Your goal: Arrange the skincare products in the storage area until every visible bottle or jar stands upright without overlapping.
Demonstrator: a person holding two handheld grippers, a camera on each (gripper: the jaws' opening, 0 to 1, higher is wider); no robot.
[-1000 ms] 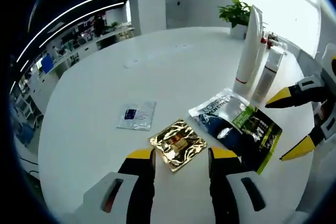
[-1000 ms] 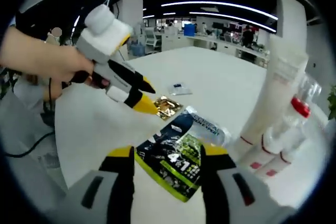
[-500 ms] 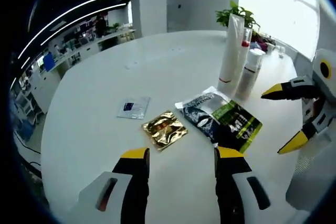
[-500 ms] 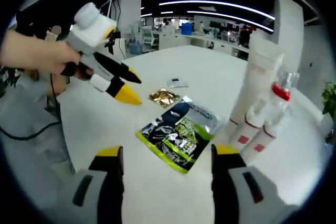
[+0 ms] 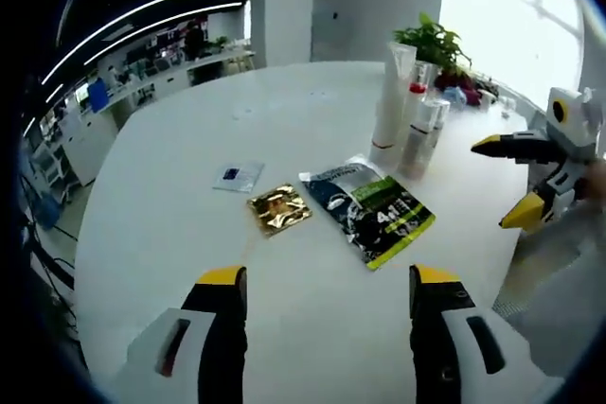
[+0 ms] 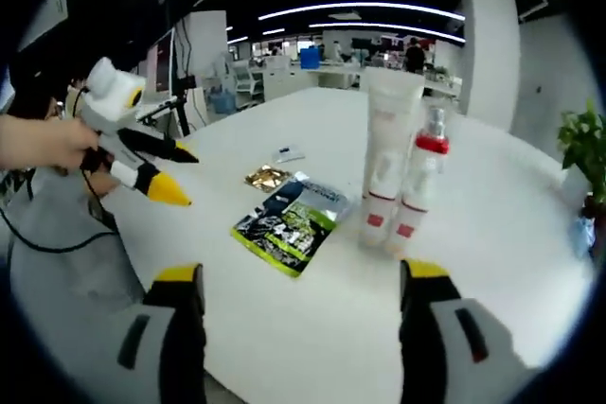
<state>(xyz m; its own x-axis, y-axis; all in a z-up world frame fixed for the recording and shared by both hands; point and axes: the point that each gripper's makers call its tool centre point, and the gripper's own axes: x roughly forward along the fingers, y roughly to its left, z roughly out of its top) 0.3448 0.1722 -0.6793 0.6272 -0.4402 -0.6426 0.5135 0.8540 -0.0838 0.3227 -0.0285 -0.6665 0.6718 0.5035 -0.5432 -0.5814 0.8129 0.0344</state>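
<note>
On a round white desk [image 5: 170,224], a tall white tube [image 6: 388,153] and two slimmer bottles, one with a red collar [image 6: 419,182], stand upright, close together near the far edge. Beside them lie flat a dark green-and-black pouch [image 5: 371,212], a small gold sachet [image 5: 277,209] and a small white sachet [image 5: 238,177]. The left hand-held gripper [image 5: 327,281] and right hand-held gripper [image 6: 295,276] both hover above the desk, jaws spread wide and empty.
</note>
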